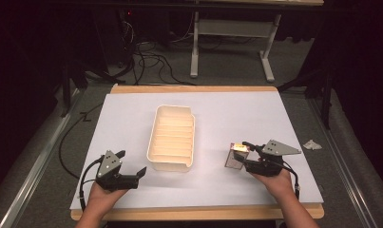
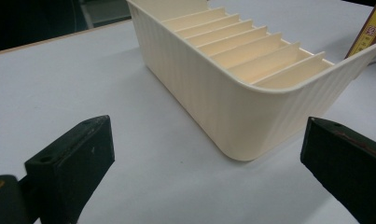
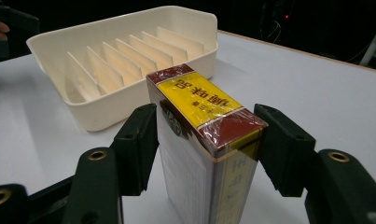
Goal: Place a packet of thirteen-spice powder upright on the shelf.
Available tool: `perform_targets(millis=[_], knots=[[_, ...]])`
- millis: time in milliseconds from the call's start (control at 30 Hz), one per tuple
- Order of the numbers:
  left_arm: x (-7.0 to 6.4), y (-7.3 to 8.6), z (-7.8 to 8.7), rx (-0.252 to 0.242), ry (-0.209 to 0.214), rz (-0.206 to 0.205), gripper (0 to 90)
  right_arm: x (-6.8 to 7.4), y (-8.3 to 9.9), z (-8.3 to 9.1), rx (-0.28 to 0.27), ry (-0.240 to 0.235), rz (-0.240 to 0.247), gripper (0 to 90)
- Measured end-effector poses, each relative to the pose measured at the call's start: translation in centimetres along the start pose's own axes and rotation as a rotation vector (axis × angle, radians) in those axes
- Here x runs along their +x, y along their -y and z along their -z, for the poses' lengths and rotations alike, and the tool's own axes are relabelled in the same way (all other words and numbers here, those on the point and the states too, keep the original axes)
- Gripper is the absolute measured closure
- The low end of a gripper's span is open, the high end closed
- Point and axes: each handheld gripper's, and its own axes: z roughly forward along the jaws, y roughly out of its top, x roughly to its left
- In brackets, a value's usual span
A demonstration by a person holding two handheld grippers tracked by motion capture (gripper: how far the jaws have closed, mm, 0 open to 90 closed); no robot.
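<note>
White-covered table, cream divided tray, upright box

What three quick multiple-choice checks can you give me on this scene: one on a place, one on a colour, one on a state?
1. The box stands:
A. inside the tray
B. on the table, to the right of the tray
C. on the floor

2. The box's top face is:
A. yellow with dark red ends
B. blue
C. plain white

3. The left gripper is:
A. shut on the tray
B. shut on the box
C. open, holding nothing

Answers:
1 B, the high view shows it upright on the white sheet between the right gripper jaws.
2 A, seen in the right gripper view.
3 C, jaws apart, short of the tray.
</note>
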Motion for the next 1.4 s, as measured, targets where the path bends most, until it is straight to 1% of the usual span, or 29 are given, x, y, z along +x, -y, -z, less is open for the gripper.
perform_targets(millis=[100,167,300,400,533,600,700,767,833,867,967,1000,1033,1067,1167,1233,1267,1333,1400], knots=[[0.0,0.0,0.1,0.000,0.000,0.003,3.6,-0.2,0.1,-0.2,0.008,-0.023,-0.016,43.6],[0.1,-0.1,0.0,-0.002,-0.002,0.007,3.8,-0.2,0.1,-0.4,0.013,-0.031,-0.009,45.1],[0.0,0.1,0.0,0.005,0.000,0.000,4.2,-0.3,0.1,-0.6,0.026,-0.045,-0.017,46.1],[-0.1,0.1,0.1,0.006,0.002,-0.002,4.5,-0.3,0.1,-0.6,0.025,-0.047,-0.016,50.0],[0.0,0.1,0.0,0.005,0.003,0.003,4.9,-0.3,0.1,-0.6,0.032,-0.060,-0.014,54.8],[-0.1,0.0,-0.1,0.003,0.006,-0.004,5.2,-0.2,0.1,-0.5,0.037,-0.063,-0.005,57.4],[-0.1,0.0,-0.5,0.006,0.009,0.001,5.7,0.1,0.2,-0.3,0.046,-0.065,0.021,67.8],[-0.2,0.1,-0.6,0.011,0.010,-0.001,5.8,0.2,0.2,-0.3,0.056,-0.066,0.025,68.3],[-0.3,0.2,-0.5,0.011,0.013,-0.004,5.8,0.5,0.1,-0.2,0.064,-0.058,0.029,68.5],[-0.3,0.2,-0.4,0.015,0.013,-0.012,5.8,0.5,0.1,-0.2,0.063,-0.055,0.040,68.5],[-0.2,0.0,0.0,0.003,0.006,-0.003,5.8,0.6,-0.2,-0.3,0.057,-0.037,0.061,68.6],[0.0,0.0,0.2,0.003,0.001,-0.007,5.8,0.5,-0.3,-0.3,0.055,-0.036,0.058,68.6],[0.1,-0.1,0.4,-0.004,-0.002,0.001,5.8,0.4,-0.4,-0.3,0.050,-0.035,0.056,68.6],[0.2,-0.1,0.5,-0.006,-0.006,0.002,5.8,0.4,-0.5,-0.3,0.045,-0.032,0.049,68.6],[0.2,-0.2,0.7,-0.009,-0.009,0.005,5.8,0.2,-0.7,-0.3,0.031,-0.027,0.048,68.6],[0.3,-0.2,0.6,-0.013,-0.009,0.014,5.8,0.1,-0.8,-0.4,0.033,-0.022,0.058,68.6],[0.3,-0.2,0.5,-0.013,-0.008,0.016,5.8,0.1,-0.9,-0.4,0.038,-0.016,0.075,68.6],[0.3,-0.2,0.2,-0.004,-0.008,0.012,5.8,0.0,-1.0,-0.4,0.036,-0.017,0.072,68.6],[0.3,-0.3,0.0,-0.008,-0.009,0.019,5.8,-0.1,-1.2,-0.4,0.032,-0.020,0.077,68.6]])
